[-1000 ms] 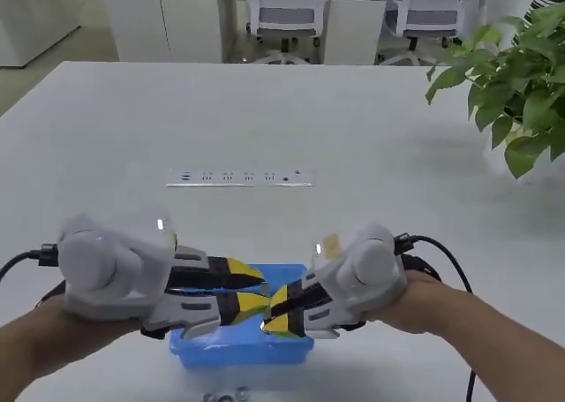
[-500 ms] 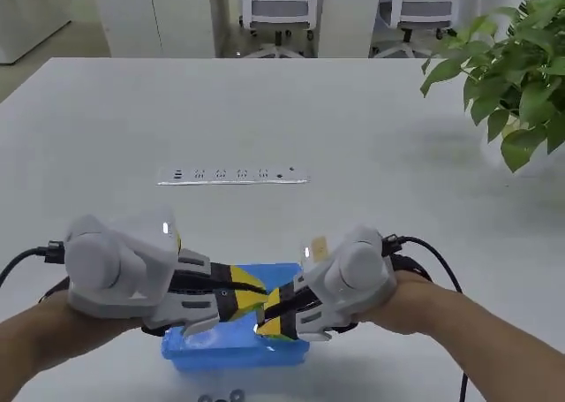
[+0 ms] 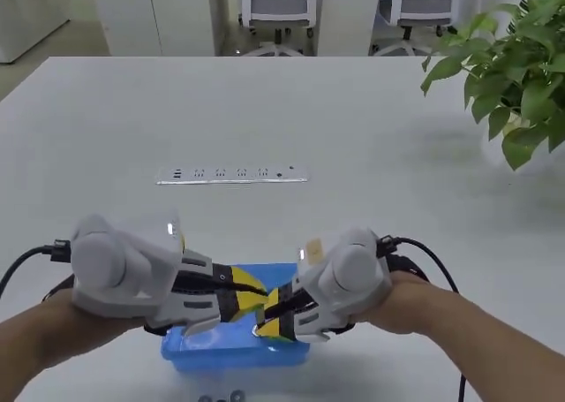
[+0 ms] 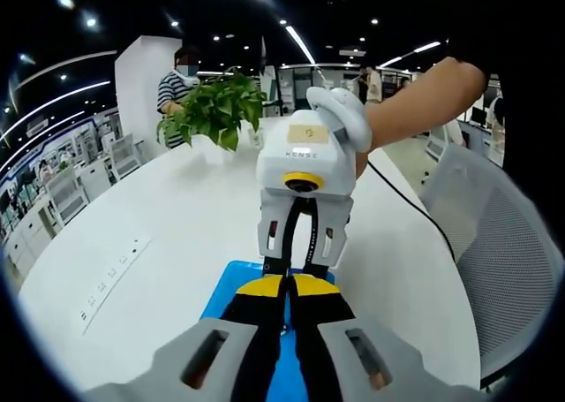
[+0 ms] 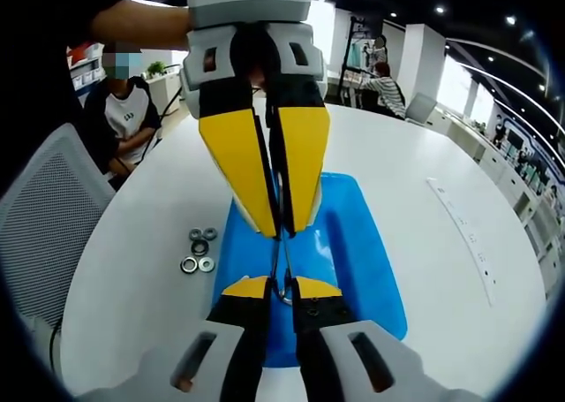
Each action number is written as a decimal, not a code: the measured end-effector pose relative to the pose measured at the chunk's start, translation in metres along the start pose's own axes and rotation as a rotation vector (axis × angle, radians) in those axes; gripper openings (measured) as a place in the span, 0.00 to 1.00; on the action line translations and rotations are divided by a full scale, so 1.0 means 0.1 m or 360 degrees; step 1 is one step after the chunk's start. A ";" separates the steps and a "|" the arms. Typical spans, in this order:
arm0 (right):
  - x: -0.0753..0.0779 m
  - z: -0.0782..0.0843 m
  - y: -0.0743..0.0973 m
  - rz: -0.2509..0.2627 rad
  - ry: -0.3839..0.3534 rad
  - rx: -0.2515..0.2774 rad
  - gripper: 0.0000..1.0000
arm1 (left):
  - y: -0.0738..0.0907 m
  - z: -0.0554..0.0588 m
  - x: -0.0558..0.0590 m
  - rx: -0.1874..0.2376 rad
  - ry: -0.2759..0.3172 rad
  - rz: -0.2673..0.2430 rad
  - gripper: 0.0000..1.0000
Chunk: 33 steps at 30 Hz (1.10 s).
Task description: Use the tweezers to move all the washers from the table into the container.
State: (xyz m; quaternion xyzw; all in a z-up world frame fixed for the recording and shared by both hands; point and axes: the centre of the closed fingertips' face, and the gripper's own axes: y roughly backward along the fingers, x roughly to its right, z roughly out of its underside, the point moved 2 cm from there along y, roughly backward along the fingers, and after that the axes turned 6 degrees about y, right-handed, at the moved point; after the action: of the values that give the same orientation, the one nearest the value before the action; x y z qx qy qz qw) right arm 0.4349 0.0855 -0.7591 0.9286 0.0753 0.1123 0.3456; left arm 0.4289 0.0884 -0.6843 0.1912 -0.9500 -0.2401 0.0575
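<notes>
My two grippers meet tip to tip over the blue container (image 3: 234, 347) near the table's front edge. Thin metal tweezers (image 5: 281, 262) run between the left gripper's (image 5: 276, 227) yellow jaws and down into the right gripper's (image 5: 282, 289) jaws; both pairs of jaws are closed on them. In the head view the left gripper (image 3: 259, 293) comes in from the left and the right gripper (image 3: 267, 320) from the right. Several washers (image 5: 199, 250) lie on the table beside the container, and they sit at the bottom edge (image 3: 221, 397) of the head view. The tweezers' tip is too small to read.
A power strip (image 3: 232, 175) lies flat at mid-table. A leafy plant (image 3: 512, 75) overhangs the far right corner. Office chairs (image 3: 278, 4) stand beyond the far edge. A black cable (image 3: 434, 262) trails from the right gripper. A seated person (image 5: 128, 110) is near the table.
The head camera has shifted a little. Both grippers stay tip to tip over the blue container, with no visible change in their hold.
</notes>
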 end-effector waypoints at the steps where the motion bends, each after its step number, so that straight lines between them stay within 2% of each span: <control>1: 0.00 0.00 0.00 0.0002 0.0001 0.0000 0.11 | 0.00 0.00 0.00 -0.0002 -0.0004 0.0001 0.06; 14: -0.03 -0.09 0.06 0.0030 -0.0055 0.0017 0.12 | 0.08 -0.07 0.02 -0.0007 -0.0013 0.0018 0.05; 21: -0.04 -0.18 0.12 0.0069 -0.0068 0.0023 0.18 | 0.15 -0.17 0.03 0.0013 -0.0030 0.0013 0.05; 33: -0.09 -0.28 0.28 0.0154 -0.0101 0.0030 0.26 | 0.30 -0.26 0.10 0.0029 -0.0054 -0.0005 0.05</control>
State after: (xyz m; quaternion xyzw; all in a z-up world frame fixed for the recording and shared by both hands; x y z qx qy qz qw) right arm 0.4205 0.0796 -0.7214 0.9375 0.0204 0.0988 0.3331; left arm 0.4147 0.0970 -0.6468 0.1890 -0.9527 -0.2348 0.0392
